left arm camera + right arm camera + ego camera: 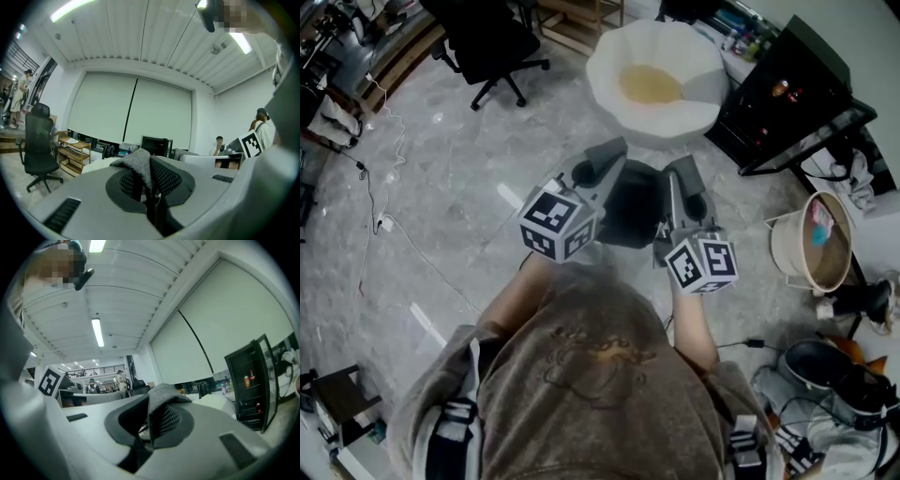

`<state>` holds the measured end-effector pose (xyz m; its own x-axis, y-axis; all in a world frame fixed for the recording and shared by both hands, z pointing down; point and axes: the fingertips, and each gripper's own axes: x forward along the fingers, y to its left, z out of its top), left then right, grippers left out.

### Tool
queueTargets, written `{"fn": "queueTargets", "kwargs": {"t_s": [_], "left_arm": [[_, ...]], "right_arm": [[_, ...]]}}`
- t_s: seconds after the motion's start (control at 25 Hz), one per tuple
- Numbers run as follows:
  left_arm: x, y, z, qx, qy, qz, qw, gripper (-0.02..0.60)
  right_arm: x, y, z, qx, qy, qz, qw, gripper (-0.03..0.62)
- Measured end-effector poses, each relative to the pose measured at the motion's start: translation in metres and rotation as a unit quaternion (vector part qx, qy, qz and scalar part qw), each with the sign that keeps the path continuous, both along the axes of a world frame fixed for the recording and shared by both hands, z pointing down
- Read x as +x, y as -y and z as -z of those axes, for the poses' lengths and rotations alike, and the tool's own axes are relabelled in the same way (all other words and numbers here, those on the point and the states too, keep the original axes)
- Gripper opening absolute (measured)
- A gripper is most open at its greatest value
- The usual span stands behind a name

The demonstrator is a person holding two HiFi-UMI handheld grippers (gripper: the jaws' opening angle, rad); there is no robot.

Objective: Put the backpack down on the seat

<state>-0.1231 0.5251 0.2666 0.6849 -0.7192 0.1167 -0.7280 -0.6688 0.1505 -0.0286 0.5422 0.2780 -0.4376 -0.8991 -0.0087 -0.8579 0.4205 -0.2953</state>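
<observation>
A dark backpack [630,204] hangs between my two grippers, in front of my chest in the head view. My left gripper [602,161] is shut on a grey, mesh-lined shoulder strap [139,165], which sticks up between its jaws [151,190]. My right gripper [682,178] is shut on the other grey strap [162,401], pinched at its jaws [149,433]. The seat [609,67], a round white shell with a yellow cushion, stands on the floor just beyond the backpack, apart from it.
A black office chair [487,42] stands at the far left. A black glass-door cabinet [787,89] is right of the seat. A round basket [811,246] and clutter [830,370] lie at the right. Cables [389,220] trail over the grey floor at the left.
</observation>
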Motion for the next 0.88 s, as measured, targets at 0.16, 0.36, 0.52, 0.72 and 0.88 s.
{"fn": "queueTargets", "kwargs": {"t_s": [0.16, 0.36, 0.52, 0.72, 0.88], "left_arm": [[0.004, 0.015, -0.001, 0.0, -0.002, -0.004, 1.0, 0.029], [0.019, 0.037, -0.007, 0.003, 0.001, -0.018, 0.9998, 0.029], [0.028, 0.058, -0.016, -0.006, 0.001, -0.026, 0.9996, 0.029], [0.034, 0.09, -0.023, -0.011, 0.002, -0.03, 0.9995, 0.029], [0.037, 0.118, -0.029, -0.015, 0.006, -0.034, 0.9993, 0.029]], "right_arm": [[0.003, 0.013, 0.0, 0.002, 0.0, -0.001, 1.0, 0.028], [0.019, 0.036, -0.005, 0.004, -0.003, -0.014, 1.0, 0.028], [0.028, 0.055, -0.013, -0.006, -0.003, -0.019, 1.0, 0.028], [0.032, 0.087, -0.019, -0.012, -0.002, -0.02, 1.0, 0.028], [0.034, 0.115, -0.025, -0.018, 0.003, -0.016, 1.0, 0.028]]}}
